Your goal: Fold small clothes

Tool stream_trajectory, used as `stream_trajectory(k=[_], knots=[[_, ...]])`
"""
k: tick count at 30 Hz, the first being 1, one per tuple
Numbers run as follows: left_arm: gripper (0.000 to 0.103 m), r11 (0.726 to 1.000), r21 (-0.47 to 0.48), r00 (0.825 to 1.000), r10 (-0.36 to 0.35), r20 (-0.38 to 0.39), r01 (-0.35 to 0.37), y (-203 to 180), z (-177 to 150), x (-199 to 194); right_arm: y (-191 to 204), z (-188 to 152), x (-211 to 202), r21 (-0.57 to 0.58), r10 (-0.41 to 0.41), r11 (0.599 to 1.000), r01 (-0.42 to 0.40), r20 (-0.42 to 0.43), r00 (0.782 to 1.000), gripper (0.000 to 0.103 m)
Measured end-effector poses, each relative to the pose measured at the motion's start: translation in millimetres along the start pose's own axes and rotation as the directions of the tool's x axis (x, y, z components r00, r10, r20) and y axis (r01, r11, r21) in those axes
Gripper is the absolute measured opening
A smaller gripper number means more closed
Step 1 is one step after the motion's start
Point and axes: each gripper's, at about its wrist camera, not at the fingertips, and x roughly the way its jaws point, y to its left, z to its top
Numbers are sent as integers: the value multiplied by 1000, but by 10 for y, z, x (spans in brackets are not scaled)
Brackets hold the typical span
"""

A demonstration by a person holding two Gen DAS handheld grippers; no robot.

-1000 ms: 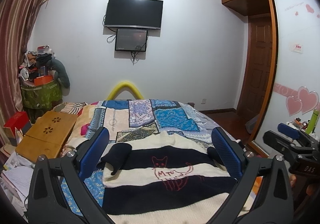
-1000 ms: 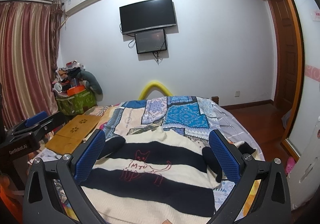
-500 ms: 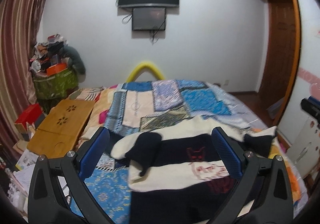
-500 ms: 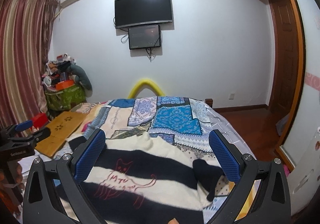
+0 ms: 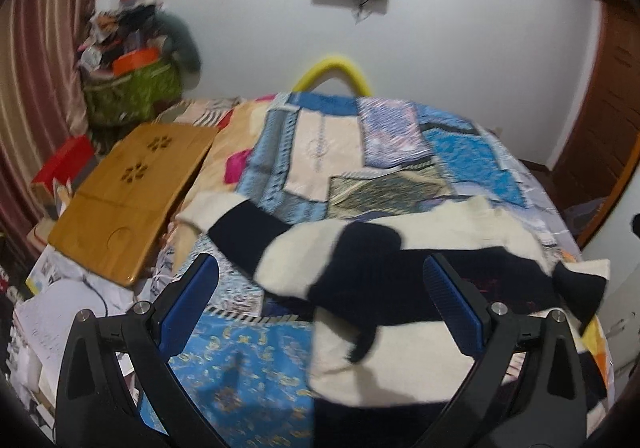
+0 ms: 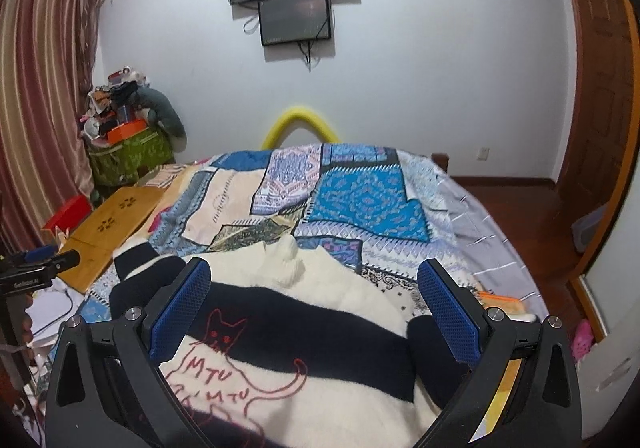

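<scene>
A cream and black striped sweater point(image 6: 304, 312) with a red cat drawing point(image 6: 224, 332) lies flat on the patchwork bedspread point(image 6: 360, 200). In the left wrist view the sweater point(image 5: 400, 280) shows its left sleeve point(image 5: 248, 236) stretched out toward the left. My left gripper point(image 5: 320, 300) is open and empty above the sweater's left side. My right gripper point(image 6: 316, 312) is open and empty above the chest. The right sleeve's black cuff point(image 6: 432, 344) lies by its right finger. The left gripper point(image 6: 36, 268) shows at the left edge of the right wrist view.
A wooden lap tray point(image 5: 132, 192) lies left of the bed, with papers point(image 5: 68, 304) and a red box point(image 5: 64, 164) nearby. A cluttered green bin point(image 6: 128, 152) stands by the curtain. A yellow arch point(image 6: 304, 124) rises behind the bed. A wardrobe point(image 6: 600, 128) stands at right.
My left gripper has swung left and tilted down, so the left sleeve and lap tray fill its view. My right gripper has moved closer over the sweater's chest. Both stay open.
</scene>
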Motion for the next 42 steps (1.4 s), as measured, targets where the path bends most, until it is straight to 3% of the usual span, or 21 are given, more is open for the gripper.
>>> stream_trajectory(k=[6, 12, 14, 18, 21, 27, 31, 32, 33, 35, 36, 38, 42], knots=[[103, 997, -62, 993, 47, -109, -54, 420, 61, 503, -98, 130, 285, -5, 17, 1000, -17, -60, 998, 103], [103, 986, -123, 973, 85, -216, -113, 838, 40, 1016, -178, 131, 591, 9, 37, 999, -36, -154, 987, 102], [102, 983, -146, 966, 73, -248, -111, 928, 25, 1139, -212, 83, 699, 21, 36, 999, -32, -198, 979, 102], [90, 974, -205, 948, 30, -316, -99, 1056, -25, 1425, -265, -32, 871, 45, 42, 999, -31, -272, 961, 102], [88, 965, -253, 939, -21, -344, -71, 1067, -62, 1583, -283, -107, 975, 49, 45, 998, -32, -310, 950, 102], [77, 935, -354, 920, -120, -373, -21, 1097, -81, 1859, -333, -172, 985, 54, 56, 998, -40, -321, 945, 101], [75, 912, -411, 922, -154, -356, -7, 1134, -50, 1938, -388, -178, 916, 61, 60, 997, -42, -313, 948, 101], [64, 908, -419, 922, -160, -353, -3, 1133, -34, 1960, -395, -179, 900, 61, 58, 997, -41, -314, 948, 101], [42, 905, -425, 921, -167, -352, 2, 1131, -30, 1976, -417, -187, 881, 61, 56, 997, -39, -316, 947, 101], [10, 893, -449, 902, -222, -371, 35, 1128, -42, 2061, -418, -187, 849, 60, 51, 998, -33, -320, 946, 101], [10, 881, -471, 891, -246, -381, 41, 1138, -61, 2103, -434, -190, 836, 59, 47, 998, -30, -322, 946, 101], [9, 864, -502, 894, -257, -367, 42, 1157, -77, 2099, -466, -192, 805, 59, 41, 998, -23, -326, 945, 102], [8, 889, -455, 913, -222, -343, 45, 1077, 11, 1942, -567, -195, 735, 51, 13, 999, 4, -331, 943, 102]])
